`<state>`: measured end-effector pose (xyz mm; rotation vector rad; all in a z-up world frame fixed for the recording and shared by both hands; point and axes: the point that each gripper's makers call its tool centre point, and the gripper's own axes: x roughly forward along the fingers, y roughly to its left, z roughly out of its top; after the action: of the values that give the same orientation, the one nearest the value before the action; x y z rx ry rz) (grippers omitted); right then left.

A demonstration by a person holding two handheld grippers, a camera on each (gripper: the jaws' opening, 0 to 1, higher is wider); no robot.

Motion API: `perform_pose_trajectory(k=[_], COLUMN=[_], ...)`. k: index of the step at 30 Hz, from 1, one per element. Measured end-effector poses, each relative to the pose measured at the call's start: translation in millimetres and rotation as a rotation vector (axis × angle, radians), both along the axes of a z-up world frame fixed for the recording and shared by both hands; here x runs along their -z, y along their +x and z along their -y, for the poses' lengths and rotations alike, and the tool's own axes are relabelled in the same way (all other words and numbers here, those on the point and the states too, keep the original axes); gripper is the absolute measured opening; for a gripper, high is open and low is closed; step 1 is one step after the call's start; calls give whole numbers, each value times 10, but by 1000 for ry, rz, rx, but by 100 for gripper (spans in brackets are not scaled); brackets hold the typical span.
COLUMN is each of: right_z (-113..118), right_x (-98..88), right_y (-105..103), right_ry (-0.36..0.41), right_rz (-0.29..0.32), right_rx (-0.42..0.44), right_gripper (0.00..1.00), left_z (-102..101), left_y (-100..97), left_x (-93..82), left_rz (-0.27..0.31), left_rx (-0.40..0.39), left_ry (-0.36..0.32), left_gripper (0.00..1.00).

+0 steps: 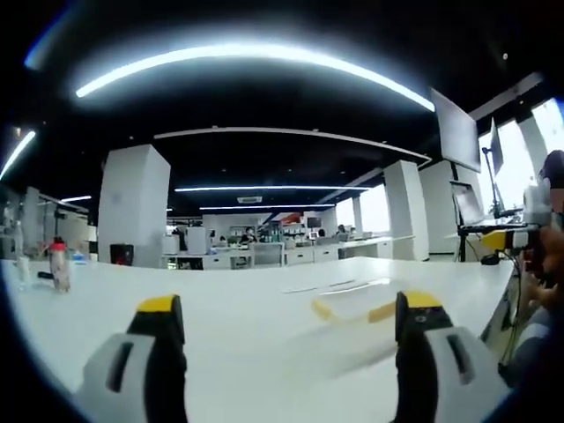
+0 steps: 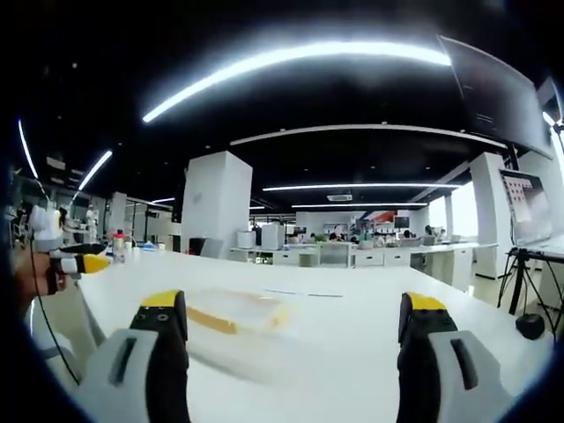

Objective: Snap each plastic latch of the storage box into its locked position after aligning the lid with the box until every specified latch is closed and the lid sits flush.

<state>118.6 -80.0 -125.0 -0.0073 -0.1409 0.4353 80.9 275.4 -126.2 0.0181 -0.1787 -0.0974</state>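
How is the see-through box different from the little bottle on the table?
The storage box is low, flat and clear with yellow latches; the bottle stands tall and narrow with a red top. The box sits mid-table ahead of the open right gripper; the bottle stands at the far edge. Both rest on the white table.

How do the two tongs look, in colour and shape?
Both look alike. The left tongs and the right tongs each have two broad black jaws with yellow tips and pale grey outer shells, each shell with a dark slot. No cable or marking is visible on them.
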Motion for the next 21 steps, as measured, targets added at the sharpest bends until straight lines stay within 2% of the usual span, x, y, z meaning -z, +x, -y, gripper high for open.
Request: perform_pose_trajectory(k=[21], right_z=[-38], right_x=[16], right_y=[-11], right_ry=[-7], right_rz=[4], right_rx=[-14], right_gripper=[100], left_z=[15], left_y=[34], left_x=[42], left_rz=[-14], left_rx=[33], left_ry=[-38], left_gripper=[100])
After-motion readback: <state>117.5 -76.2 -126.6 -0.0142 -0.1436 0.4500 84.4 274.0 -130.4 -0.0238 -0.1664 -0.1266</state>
